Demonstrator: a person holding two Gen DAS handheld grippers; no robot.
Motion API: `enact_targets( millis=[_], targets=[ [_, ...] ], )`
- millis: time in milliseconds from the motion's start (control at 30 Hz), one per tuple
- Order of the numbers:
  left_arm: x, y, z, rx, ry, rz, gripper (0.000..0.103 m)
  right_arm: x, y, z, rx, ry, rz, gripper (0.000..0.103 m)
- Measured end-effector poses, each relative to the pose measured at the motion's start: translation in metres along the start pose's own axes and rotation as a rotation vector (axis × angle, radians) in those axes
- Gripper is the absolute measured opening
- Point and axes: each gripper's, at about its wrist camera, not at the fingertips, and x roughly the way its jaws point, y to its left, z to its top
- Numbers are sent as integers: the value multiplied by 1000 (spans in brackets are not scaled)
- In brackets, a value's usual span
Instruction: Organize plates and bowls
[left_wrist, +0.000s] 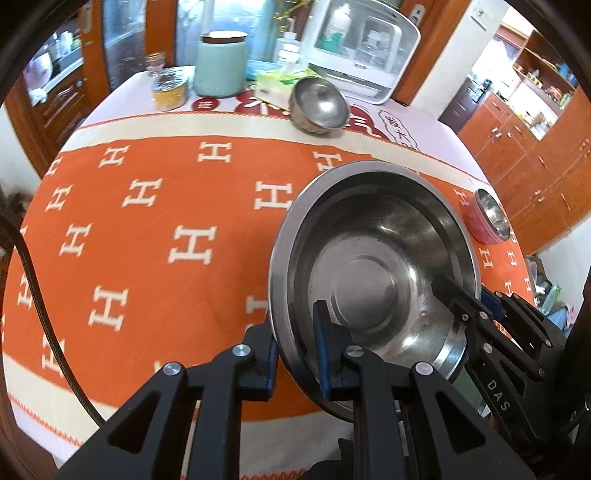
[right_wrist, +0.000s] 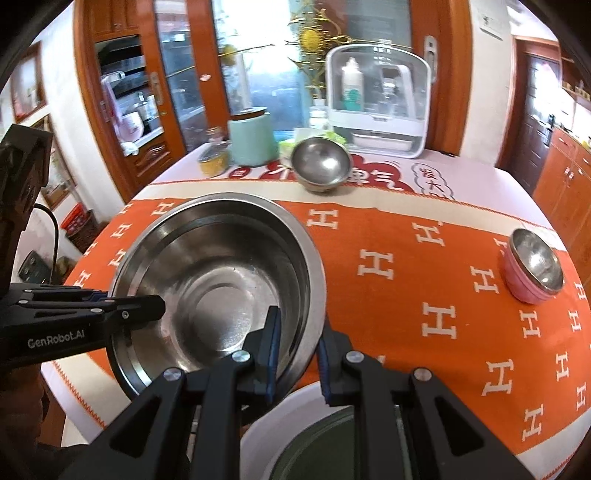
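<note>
A large steel bowl (left_wrist: 373, 258) (right_wrist: 218, 266) hangs over the near edge of the orange cloth, gripped from both sides. A second rim line shows inside it, like a nested bowl. My left gripper (left_wrist: 295, 347) is shut on its rim, one pad inside and one outside; in the right wrist view the left gripper (right_wrist: 147, 310) reaches in from the left. My right gripper (right_wrist: 298, 350) is shut on the opposite rim and appears at lower right as the right gripper (left_wrist: 476, 295). A small steel bowl (left_wrist: 319, 105) (right_wrist: 320, 164) sits at the back. A pink bowl (left_wrist: 487, 219) (right_wrist: 533, 271) stands at the right.
The table (left_wrist: 147, 229) wears an orange cloth with white H marks. Along its far edge stand a mint canister (left_wrist: 220, 62), a yellow tin (left_wrist: 170, 88), a tissue box (left_wrist: 277, 83) and a white dish cabinet (left_wrist: 364, 48). A white-rimmed round container (right_wrist: 295, 410) lies below the near edge.
</note>
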Motion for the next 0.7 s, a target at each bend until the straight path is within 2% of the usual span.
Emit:
enact_targets(
  millis=[233, 533, 700],
  targets=[
    [-17, 7, -30, -59, -15, 50, 15, -9, 14, -15, -53, 18, 73, 18],
    [-28, 21, -78, -145, 15, 103, 17, -14, 33, -42, -104, 69, 166, 18],
    [-27, 24, -93, -155, 42, 132, 18, -13, 38, -52, -112, 93, 192, 18]
  ],
)
